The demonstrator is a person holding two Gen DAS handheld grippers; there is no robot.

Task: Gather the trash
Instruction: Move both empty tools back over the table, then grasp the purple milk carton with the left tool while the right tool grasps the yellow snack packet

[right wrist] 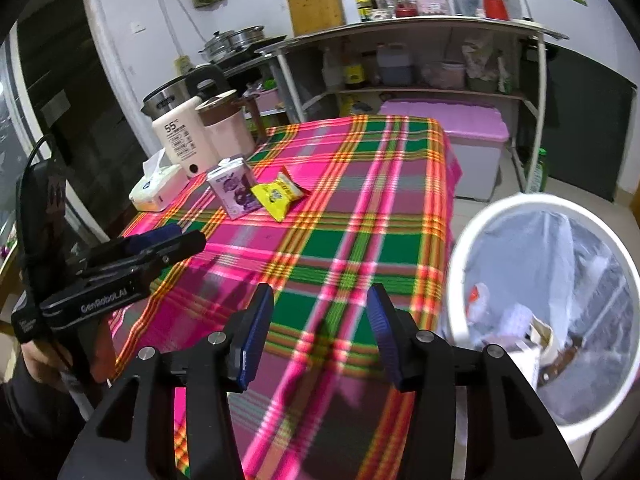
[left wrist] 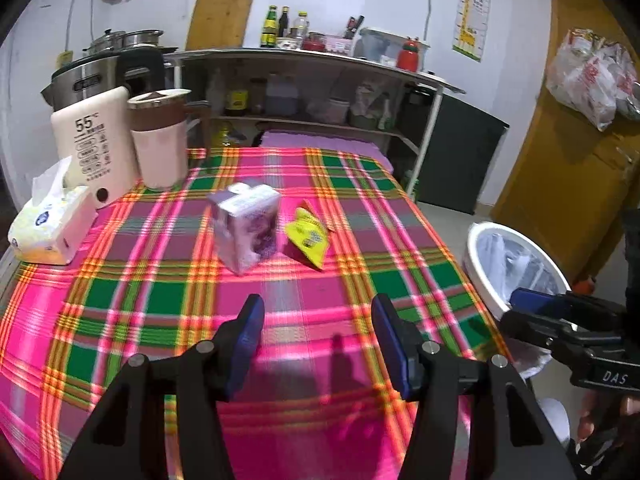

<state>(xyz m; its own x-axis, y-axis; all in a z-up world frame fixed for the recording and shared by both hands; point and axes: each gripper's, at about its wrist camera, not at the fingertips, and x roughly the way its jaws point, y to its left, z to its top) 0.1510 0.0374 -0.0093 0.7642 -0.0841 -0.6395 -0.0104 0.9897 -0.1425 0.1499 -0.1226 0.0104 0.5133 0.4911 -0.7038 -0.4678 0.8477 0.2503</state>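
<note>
Two pieces of trash are left on the bench [left wrist: 304, 360]: a purple drink carton [left wrist: 246, 228] standing upright near the middle, and a yellow snack packet [left wrist: 310, 238] lying just beside it on the right. The white bin [right wrist: 460, 280] stands on the floor off the bench's right edge, with rubbish already inside its liner.

The left gripper [left wrist: 316, 320] is over the near part of the bench, aimed at the carton, jaws spread with nothing between them. The right gripper [right wrist: 320, 312] is near the bin rim, also open and empty.

Likely risks from here:

- The carton is tall and probably light; a finger arriving off-centre could tip it over or shove it into the packet.
- Carton and packet sit so close that a wide grab may catch both and hold neither firmly.
- The flat packet may slide on the checked cloth rather than lift, or the cloth may bunch under the fingertips.
- A release short of the rim would drop the item on the floor.
</note>
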